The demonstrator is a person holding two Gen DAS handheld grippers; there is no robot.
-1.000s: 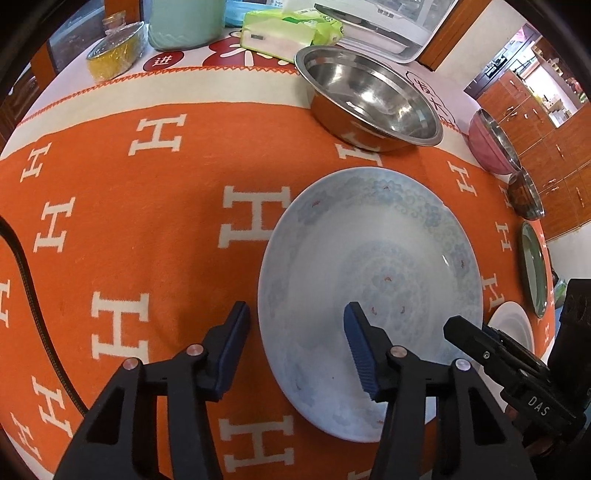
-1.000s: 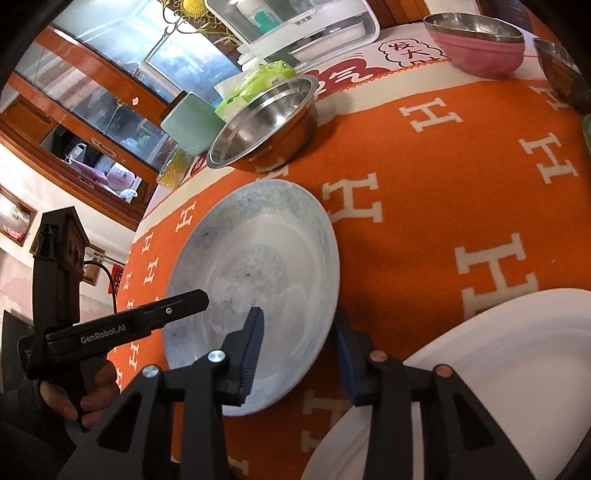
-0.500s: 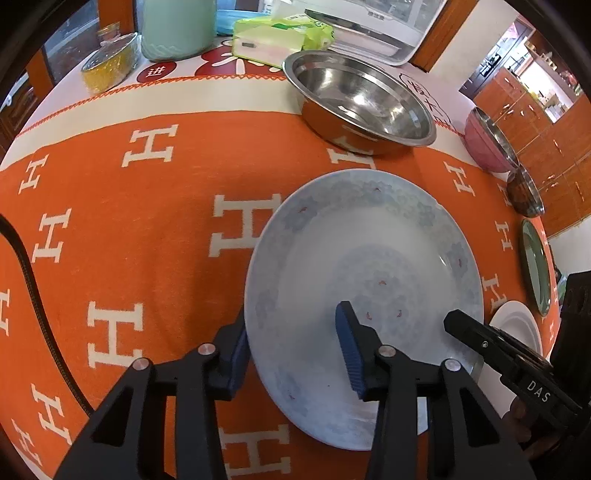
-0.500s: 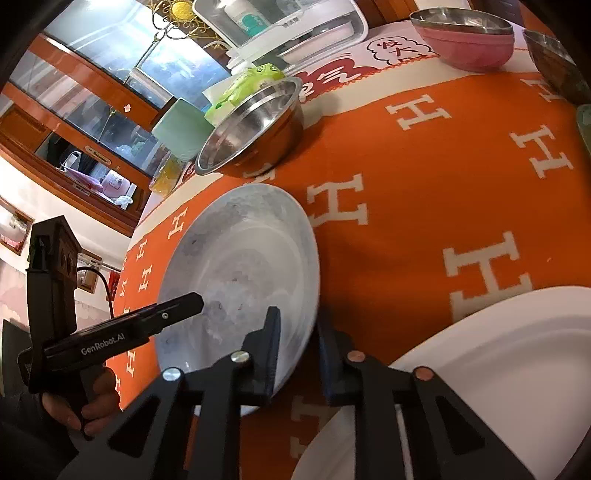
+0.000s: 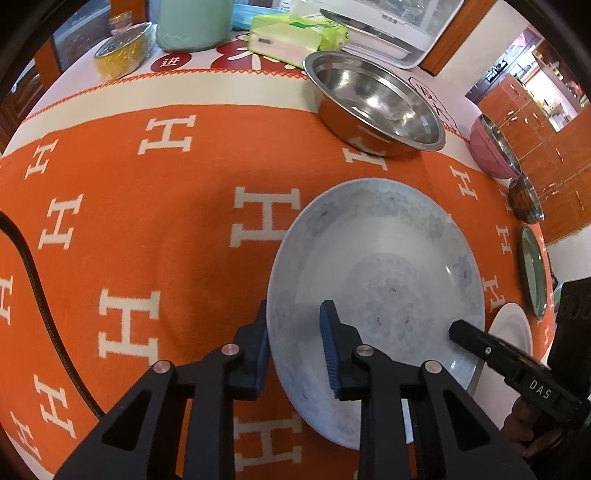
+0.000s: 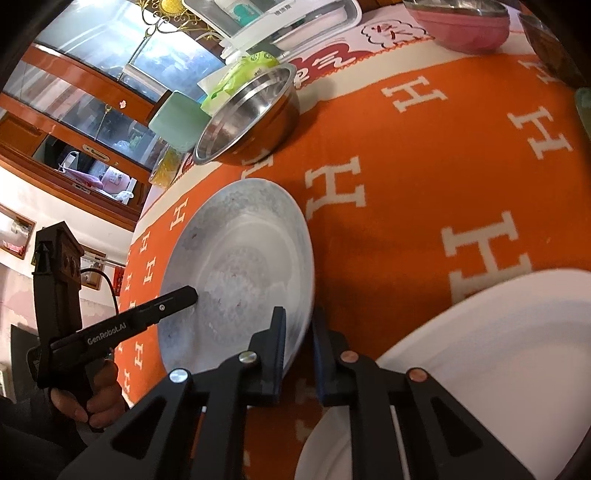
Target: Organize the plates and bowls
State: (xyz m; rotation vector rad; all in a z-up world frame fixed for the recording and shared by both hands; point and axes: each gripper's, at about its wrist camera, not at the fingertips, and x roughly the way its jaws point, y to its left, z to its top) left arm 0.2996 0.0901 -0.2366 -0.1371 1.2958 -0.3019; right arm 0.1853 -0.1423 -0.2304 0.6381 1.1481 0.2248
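Note:
A large pale blue patterned plate (image 5: 384,266) lies on the orange cloth, tilted up off it. My left gripper (image 5: 295,347) straddles its near left rim, one finger under and one over, shut on it. My right gripper (image 6: 299,343) grips the opposite rim of the same plate (image 6: 240,266), jaws nearly closed on the edge. A plain white plate (image 6: 480,369) lies just right of the right gripper. A big steel bowl (image 5: 373,103) stands behind the blue plate.
A pink bowl (image 5: 495,147), a small dark bowl (image 5: 524,199), a green plate (image 5: 532,273) and the white plate (image 5: 513,332) line the right side. A yellow tin (image 5: 122,48), mint container (image 5: 192,22), tissue pack (image 5: 295,33) and white tray (image 5: 388,29) stand at the back.
Both grippers closed onto opposite rims of the blue plate. The plate's edge has lifted and tilted off the cloth.

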